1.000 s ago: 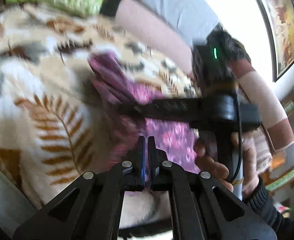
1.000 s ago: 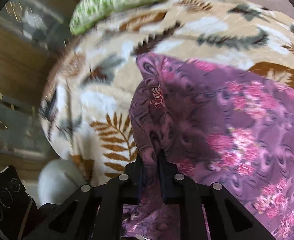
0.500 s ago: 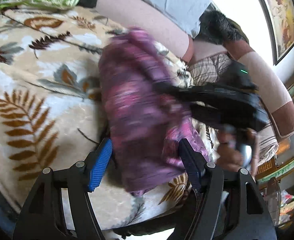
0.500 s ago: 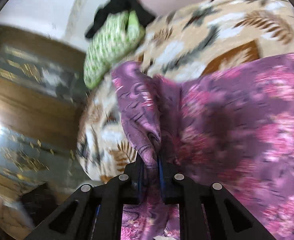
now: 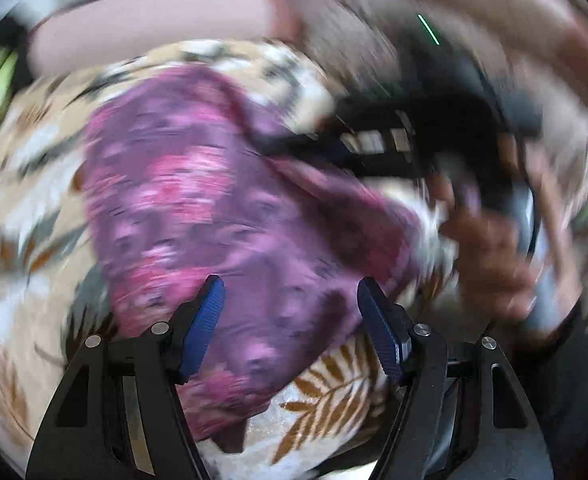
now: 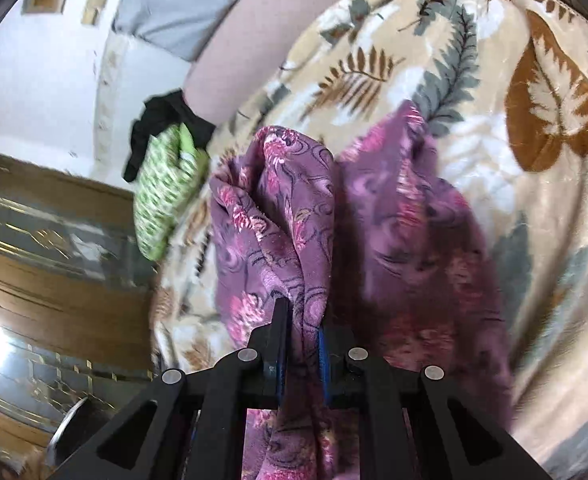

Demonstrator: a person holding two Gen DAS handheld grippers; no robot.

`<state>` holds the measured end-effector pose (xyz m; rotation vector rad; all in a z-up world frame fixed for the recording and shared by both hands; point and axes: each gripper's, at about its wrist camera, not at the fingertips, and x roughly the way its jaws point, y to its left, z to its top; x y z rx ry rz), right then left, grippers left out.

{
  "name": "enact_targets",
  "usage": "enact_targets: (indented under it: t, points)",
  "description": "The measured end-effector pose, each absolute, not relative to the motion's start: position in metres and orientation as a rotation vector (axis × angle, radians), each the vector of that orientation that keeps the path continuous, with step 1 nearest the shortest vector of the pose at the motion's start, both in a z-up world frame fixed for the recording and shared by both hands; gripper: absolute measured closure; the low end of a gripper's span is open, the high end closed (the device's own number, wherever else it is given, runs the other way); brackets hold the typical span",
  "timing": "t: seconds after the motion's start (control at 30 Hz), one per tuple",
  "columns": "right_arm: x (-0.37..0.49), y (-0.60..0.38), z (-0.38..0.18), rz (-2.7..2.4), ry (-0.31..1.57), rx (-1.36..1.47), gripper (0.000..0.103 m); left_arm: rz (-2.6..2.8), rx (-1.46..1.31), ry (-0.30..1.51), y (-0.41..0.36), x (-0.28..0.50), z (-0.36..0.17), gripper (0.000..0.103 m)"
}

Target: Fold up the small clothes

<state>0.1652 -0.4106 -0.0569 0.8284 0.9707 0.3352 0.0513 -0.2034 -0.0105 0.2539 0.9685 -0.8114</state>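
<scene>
Pinching the purple garment [image 6: 294,240] in my right gripper [image 6: 301,340], left gripper [image 5: 289,316] released, I risk the bunched fold slipping askew.

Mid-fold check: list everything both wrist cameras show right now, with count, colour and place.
purple floral garment: one, purple with pink flowers, lying on the blanket, a bunched edge gripped.
leaf-print blanket: one, beige with brown and grey leaves, spread under the garment.
green patterned cloth: one, green and white, at the blanket's far edge.
black cloth: one, black, beside the green one.
wooden cabinet: one, brown with glass panels, left of the right wrist view.
right tongs: black, shut on the garment.
left tongs: black with blue pads, open above the garment.
</scene>
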Motion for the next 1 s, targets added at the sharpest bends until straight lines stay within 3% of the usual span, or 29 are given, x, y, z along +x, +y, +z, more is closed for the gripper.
enact_targets:
  t: [0.13,0.2,0.27,0.4,0.6,0.7,0.87,0.97,1.0]
  points:
    - [0.169,-0.413,-0.058,0.318,1.010,0.787,0.091,-0.834,0.387,0.929,-0.236,0.038,-0.014,0.034]
    - [0.166,-0.423,-0.058,0.341,1.012,0.769,0.091,-0.849,0.361,0.881,-0.244,0.037,-0.008,0.042]
    - [0.161,-0.434,-0.056,0.324,0.990,0.765,0.091,-0.824,0.368,0.965,-0.257,0.052,-0.016,0.099]
    - [0.153,-0.459,-0.060,0.296,0.939,0.838,0.100,-0.840,0.346,1.020,-0.266,0.066,-0.026,0.100]
    - [0.147,-0.460,-0.048,0.306,0.884,0.823,0.100,-0.893,0.328,1.020,-0.276,0.047,-0.010,0.101]
    - [0.136,-0.466,-0.032,0.333,0.777,0.861,0.100,-0.974,0.176,0.975,-0.262,0.039,0.009,0.101]
    - [0.139,-0.467,-0.035,0.288,0.782,0.901,0.100,-0.966,0.180,1.048,-0.250,0.046,-0.026,0.101]
    - [0.154,-0.461,-0.027,0.299,0.787,0.872,0.089,-0.943,0.134,1.090,-0.242,0.051,-0.040,0.101]
    - [0.159,-0.461,-0.024,0.314,0.780,0.868,0.069,-0.943,0.105,1.100,-0.238,0.052,-0.042,0.101]
